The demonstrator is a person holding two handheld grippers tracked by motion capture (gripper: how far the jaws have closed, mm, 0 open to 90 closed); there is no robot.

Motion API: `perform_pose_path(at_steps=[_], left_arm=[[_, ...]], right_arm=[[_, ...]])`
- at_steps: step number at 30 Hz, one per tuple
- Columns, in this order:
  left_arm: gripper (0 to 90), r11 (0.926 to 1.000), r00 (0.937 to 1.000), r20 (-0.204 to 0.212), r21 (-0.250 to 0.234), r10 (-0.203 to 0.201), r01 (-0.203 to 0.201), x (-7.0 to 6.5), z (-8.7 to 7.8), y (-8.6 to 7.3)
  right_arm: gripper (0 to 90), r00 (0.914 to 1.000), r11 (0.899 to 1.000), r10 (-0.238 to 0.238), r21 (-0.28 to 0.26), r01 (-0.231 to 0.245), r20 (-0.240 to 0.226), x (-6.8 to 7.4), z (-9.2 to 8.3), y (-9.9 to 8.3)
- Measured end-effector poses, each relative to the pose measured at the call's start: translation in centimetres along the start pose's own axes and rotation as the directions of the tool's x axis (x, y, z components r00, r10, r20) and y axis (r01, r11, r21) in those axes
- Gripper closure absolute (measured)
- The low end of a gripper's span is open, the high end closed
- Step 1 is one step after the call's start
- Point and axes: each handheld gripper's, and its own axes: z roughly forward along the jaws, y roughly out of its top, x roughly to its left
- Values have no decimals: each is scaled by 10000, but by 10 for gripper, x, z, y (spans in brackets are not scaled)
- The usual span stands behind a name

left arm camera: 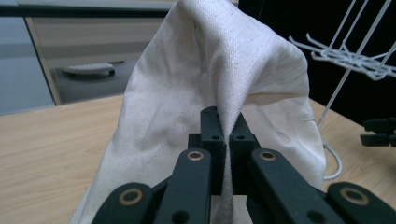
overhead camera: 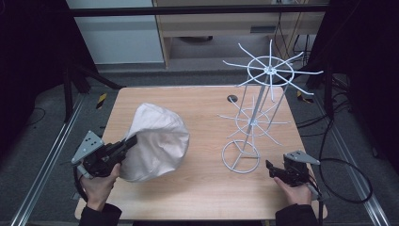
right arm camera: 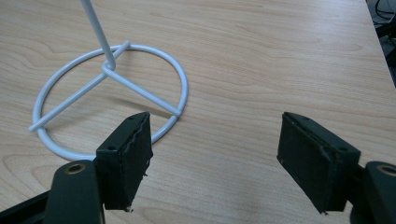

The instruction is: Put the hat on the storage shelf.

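Clamped in the left gripper (left arm camera: 223,135) is a fold of the cream canvas bag (overhead camera: 155,141), which is lifted off the wooden table (overhead camera: 197,188) at its left side. Wide-spread and empty, the right gripper (right arm camera: 215,154) is held low just beside the ring base of the white wire rack (overhead camera: 254,122).

Wooden table (overhead camera: 202,188) on grey carpet floor (overhead camera: 42,141). Behind table: pale cabinet (overhead camera: 122,37) and wood shelf unit (overhead camera: 211,23). Metal floor rails (overhead camera: 47,160) flank the table. Black curtains either side; cables right of it.
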Motion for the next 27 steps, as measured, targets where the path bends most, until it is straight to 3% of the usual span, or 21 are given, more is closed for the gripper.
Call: perform_pose_path(at_steps=[10,19,27], left_arm=[[884,9941,9999,93,-1085,-67,77,-4,-18,11],[884,9884,9997,233,-1509,-118,151,-9,-22,16],[884,9777,9994,346,-2092,-89,159,-14,-24,27]], right_arm=[[260,10000,10000,5,-18,-5,12,0,0,0],[258,10000,9992,-54,-402,51,-76,2,-3,0],[248,9998,9985,-220,-498,218,-23,2,-3,-1]])
